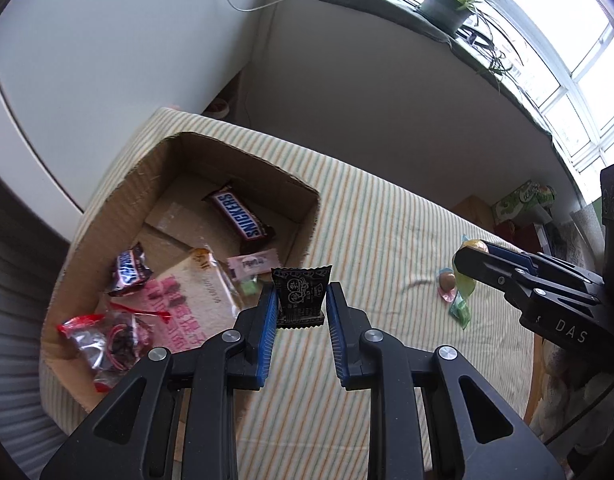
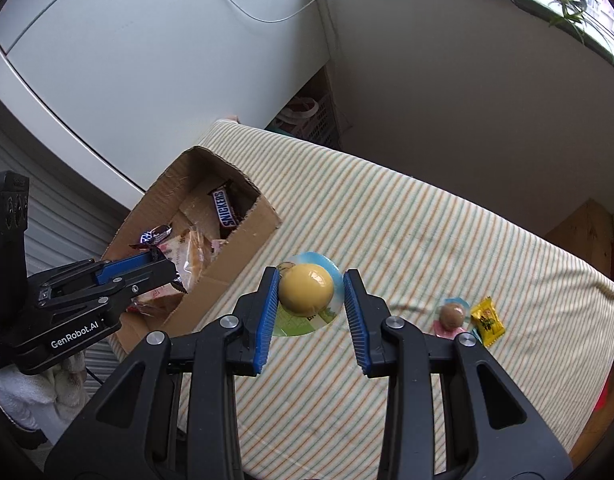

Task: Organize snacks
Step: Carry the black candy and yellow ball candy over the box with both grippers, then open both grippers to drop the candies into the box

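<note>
The left gripper (image 1: 301, 300) is clamped on a small black snack packet (image 1: 301, 295) printed in white characters too small to read, held upright above the near corner of the cardboard box (image 1: 119, 196). The right gripper (image 2: 309, 295) grips a dome-topped yellow snack (image 2: 305, 289) by its round lid rim; the lid's printing is mostly hidden behind the dome. Both packs hang over the striped tablecloth (image 1: 387, 232). In the box lies a bar clearly reading "SNICKERS" (image 1: 241, 216), with a smaller dark-blue-lettered wrapper (image 1: 129, 274) whose name is crumpled out of reading, a pink-printed clear bag (image 1: 179, 300) with red characters partly covered by the gripper, and a red-and-clear packet (image 1: 103, 340) at the near wall. The gripper bodies carry "GenRobot.AI" in the right wrist view and "DAS" — cut off — in the left. On the cloth remain a brown-domed pink snack (image 2: 451, 316) and, just beside it, a yellow candy wrapper (image 2: 487, 320) with illegible dark print.
</note>
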`<state>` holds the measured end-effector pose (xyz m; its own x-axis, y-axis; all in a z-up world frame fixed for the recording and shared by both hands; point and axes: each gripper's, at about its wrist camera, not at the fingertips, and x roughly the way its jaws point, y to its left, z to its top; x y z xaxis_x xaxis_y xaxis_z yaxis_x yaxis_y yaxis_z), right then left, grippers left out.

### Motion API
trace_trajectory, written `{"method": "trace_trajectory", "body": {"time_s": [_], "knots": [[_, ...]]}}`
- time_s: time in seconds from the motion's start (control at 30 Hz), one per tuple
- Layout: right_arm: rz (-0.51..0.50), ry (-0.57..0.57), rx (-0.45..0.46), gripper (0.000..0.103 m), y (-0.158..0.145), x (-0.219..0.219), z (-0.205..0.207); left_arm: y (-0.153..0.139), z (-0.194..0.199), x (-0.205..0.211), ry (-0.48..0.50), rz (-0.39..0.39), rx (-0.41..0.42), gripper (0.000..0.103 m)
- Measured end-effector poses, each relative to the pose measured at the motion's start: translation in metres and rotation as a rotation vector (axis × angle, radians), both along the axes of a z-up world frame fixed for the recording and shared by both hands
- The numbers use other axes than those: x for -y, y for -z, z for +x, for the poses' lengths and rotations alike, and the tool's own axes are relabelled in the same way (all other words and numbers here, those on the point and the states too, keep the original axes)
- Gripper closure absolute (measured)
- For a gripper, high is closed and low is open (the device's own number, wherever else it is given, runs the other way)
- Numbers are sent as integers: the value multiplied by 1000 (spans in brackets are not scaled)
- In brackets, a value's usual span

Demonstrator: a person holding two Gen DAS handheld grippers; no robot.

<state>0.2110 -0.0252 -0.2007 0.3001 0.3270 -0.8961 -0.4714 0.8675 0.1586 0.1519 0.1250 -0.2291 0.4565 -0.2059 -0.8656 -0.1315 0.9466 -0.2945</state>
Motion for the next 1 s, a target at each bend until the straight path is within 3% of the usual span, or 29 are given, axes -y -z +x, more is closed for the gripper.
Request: {"method": "trace_trajectory", "body": {"time_s": [0.5, 1.0], "knots": [[-20, -123, -13, 69, 17, -100, 15, 16, 23, -75, -75, 39, -23, 80], [-52, -141, -69, 69, 46, -127, 18, 45, 41, -94, -67, 47, -78, 80]]}}
